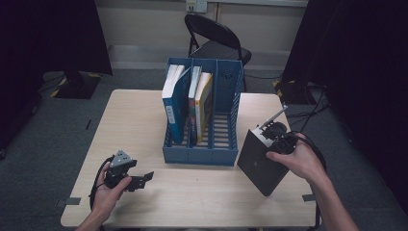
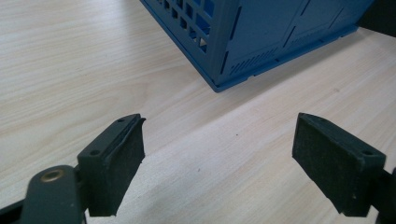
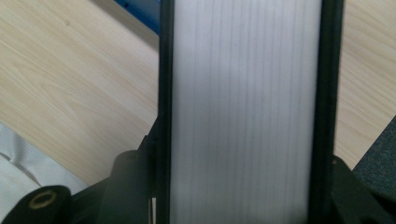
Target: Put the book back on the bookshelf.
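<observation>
A thick black book [image 1: 257, 161] stands tilted on the table's right side, just beside the blue three-slot file holder [image 1: 199, 156]. My right gripper [image 1: 276, 137] is shut on its upper end. In the right gripper view the book's white page edge [image 3: 243, 112] runs up between its black covers, with the jaws pressed on both sides. A blue book [image 1: 175, 103] leans in the holder's left slot and a yellow one [image 1: 204, 103] stands in the middle slot. My left gripper [image 1: 143, 179] rests low at the front left, open with nothing between its pads [image 2: 116, 163], facing the holder's corner [image 2: 271, 42].
The holder's right slot [image 1: 223, 125] has no book in it. The light wooden table [image 1: 134, 115] is bare to the left of the holder and along the front. A black folding chair [image 1: 216, 38] stands behind the table. Dark curtains hang on both sides.
</observation>
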### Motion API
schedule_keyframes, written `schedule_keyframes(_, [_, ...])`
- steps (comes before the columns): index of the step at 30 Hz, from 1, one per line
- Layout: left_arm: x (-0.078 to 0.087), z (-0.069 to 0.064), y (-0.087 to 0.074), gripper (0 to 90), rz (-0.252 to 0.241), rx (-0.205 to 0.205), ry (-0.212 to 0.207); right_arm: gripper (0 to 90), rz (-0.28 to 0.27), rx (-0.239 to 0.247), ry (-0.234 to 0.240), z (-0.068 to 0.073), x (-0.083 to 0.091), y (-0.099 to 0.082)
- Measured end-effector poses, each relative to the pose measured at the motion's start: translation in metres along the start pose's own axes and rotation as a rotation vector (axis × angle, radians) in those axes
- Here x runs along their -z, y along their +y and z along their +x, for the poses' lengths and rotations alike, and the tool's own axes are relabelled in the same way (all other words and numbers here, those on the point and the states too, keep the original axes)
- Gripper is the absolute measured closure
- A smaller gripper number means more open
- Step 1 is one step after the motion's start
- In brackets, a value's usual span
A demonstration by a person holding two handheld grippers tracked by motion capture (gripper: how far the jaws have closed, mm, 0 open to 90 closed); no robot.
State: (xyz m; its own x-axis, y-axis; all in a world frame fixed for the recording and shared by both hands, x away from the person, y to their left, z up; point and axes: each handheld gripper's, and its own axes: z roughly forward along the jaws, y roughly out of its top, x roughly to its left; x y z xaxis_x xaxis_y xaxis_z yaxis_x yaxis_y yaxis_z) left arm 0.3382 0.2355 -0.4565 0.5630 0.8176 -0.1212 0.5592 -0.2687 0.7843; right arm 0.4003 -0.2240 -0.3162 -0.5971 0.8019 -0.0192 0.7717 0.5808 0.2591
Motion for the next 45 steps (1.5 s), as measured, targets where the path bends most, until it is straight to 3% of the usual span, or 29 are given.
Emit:
schedule_keyframes(14, [-0.001,0.001,0.000,16.9,0.002,0.011,0.003,53.6,-0.004,-0.044,-0.007,-0.001,0.004,-0.001])
schedule_keyframes(20, [-0.002,0.001,0.000,16.9,0.006,0.011,0.002,53.6,-0.080,-0.061,-0.033,-0.005,0.020,-0.002])
schedule_keyframes(30, [-0.002,0.003,-0.001,16.9,0.013,0.027,0.004,53.7,-0.090,-0.089,-0.019,-0.018,0.036,0.003])
schedule_keyframes(34, [-0.002,0.004,-0.002,16.9,0.005,0.040,0.010,53.7,-0.105,-0.097,-0.039,-0.019,0.045,0.007])
schedule_keyframes(40, [-0.003,0.004,-0.002,16.8,0.008,0.038,0.005,53.7,-0.129,-0.112,-0.032,-0.020,0.056,0.011])
schedule_keyframes(45, [-0.002,0.005,-0.002,16.9,0.008,0.038,0.002,53.6,-0.145,-0.093,-0.041,-0.016,0.070,0.016])
